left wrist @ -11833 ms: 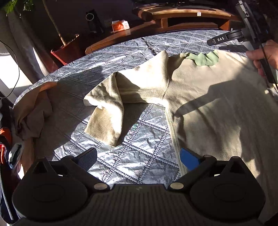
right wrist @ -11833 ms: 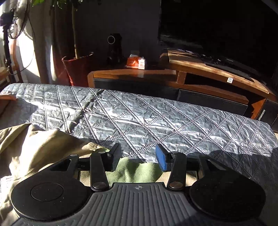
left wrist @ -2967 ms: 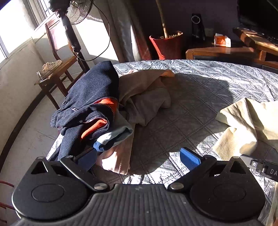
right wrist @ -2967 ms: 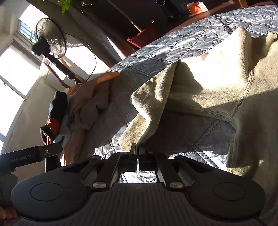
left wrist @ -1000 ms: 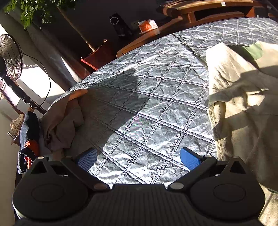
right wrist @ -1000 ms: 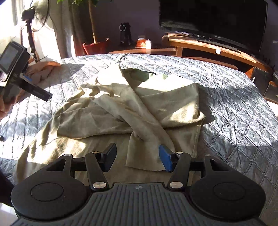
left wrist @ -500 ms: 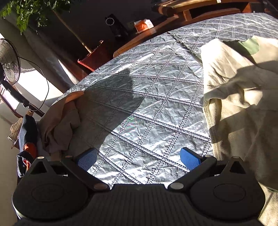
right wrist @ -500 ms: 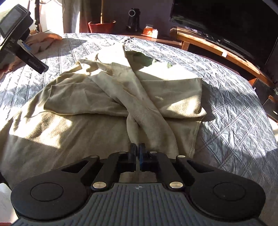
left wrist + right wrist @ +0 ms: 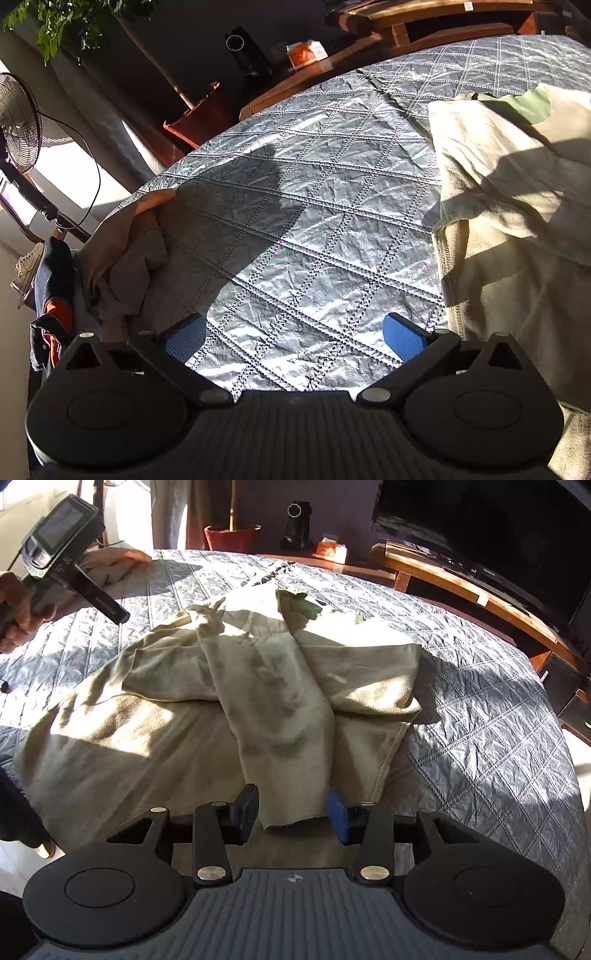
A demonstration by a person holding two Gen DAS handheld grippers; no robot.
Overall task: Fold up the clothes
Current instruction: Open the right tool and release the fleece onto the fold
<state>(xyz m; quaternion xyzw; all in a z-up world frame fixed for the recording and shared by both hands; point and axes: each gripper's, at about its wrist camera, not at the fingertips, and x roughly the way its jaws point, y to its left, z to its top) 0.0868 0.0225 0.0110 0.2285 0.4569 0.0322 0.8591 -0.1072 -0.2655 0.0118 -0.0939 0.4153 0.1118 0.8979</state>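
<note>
One cream fleece sweater with green collar lining (image 9: 155, 738), spread on one silver-grey quilted bed cover (image 9: 480, 709), both sleeves (image 9: 273, 701) folded across the chest and crossing. One right gripper (image 9: 293, 814): jaws opening, the uppermost sleeve's cuff lying between the blue pads, pads not pressing it; half a second ago they were shut together there. One left gripper (image 9: 293, 338): jaws wide apart over bare cover, nothing between, unchanged from a second ago. One heap of unfolded clothes, tan, grey, navy and orange (image 9: 110, 258), at the cover's left edge. One standing fan (image 9: 18, 122). One potted plant in a red-brown pot (image 9: 195, 118).
</note>
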